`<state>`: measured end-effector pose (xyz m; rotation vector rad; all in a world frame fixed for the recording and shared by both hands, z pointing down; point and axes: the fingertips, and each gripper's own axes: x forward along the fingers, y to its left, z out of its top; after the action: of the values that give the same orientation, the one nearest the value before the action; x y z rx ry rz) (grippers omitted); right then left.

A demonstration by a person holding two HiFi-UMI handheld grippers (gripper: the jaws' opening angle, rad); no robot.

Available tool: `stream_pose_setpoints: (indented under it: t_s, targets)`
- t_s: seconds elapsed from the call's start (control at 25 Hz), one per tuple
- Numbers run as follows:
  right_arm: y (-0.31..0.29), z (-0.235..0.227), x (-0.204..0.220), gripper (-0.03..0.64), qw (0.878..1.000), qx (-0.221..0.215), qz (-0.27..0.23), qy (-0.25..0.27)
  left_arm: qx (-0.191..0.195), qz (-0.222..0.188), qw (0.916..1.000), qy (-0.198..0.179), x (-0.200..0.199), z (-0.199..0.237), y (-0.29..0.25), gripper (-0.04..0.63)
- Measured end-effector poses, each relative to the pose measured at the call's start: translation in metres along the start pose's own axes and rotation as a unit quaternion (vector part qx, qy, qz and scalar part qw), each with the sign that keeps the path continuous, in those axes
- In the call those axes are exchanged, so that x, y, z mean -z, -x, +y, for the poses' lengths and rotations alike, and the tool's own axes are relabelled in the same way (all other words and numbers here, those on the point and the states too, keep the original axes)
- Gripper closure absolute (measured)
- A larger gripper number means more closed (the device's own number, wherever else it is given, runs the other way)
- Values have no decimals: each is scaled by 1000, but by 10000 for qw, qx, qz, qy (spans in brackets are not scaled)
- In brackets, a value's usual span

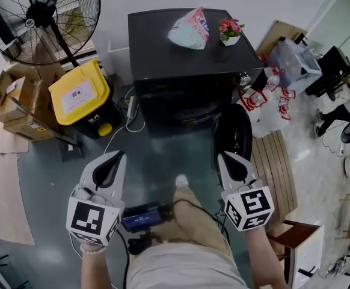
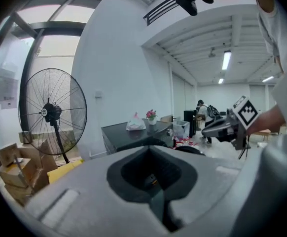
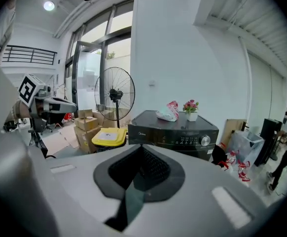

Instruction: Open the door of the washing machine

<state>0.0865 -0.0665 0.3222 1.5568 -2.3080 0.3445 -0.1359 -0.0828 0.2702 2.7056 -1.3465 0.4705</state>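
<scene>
The black washing machine stands ahead of me in the head view; its control panel shows in the right gripper view. Its round dark door stands swung out at the front right corner, away from the machine's dark front. My left gripper is held in the air on the left, jaws shut with nothing between them. My right gripper hovers just in front of the door, apart from it, and is shut and empty too. Both grippers point towards the machine.
A plastic bag and a small flower pot sit on top of the machine. On the left stand a floor fan, a yellow-lidded bin and cardboard boxes. Bags and a slatted wooden board lie on the right.
</scene>
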Motion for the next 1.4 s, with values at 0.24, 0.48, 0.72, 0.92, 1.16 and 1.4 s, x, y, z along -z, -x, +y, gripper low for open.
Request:
stream_pose_setpoints:
  t_s: [0.24,0.48,0.72,0.92,1.16,1.4]
  targets:
    - [13,17,-14,614,9997,-72,-171,142,-97,-34,9999,130,2,0,25,603]
    - [18,28,-18,614,9996,-112,-200,144,-156,-94,9996,213,3,0,35,603]
    - [21,35,-20,614,9995,-149,-225,168,-74,-85,9998,186,4,-6,37,603]
    - [25,34,-21,614,9994,-155,-242,174,-27,-54,9998,206,5,-11,37,603]
    - [24,36,-22,614,9993,-195,-240,187,23,-31,9999,161,6,-13,36,603]
    - [22,38,-23,614,9994,-202,-207,210,64,1,9998,192,8,-11,34,603]
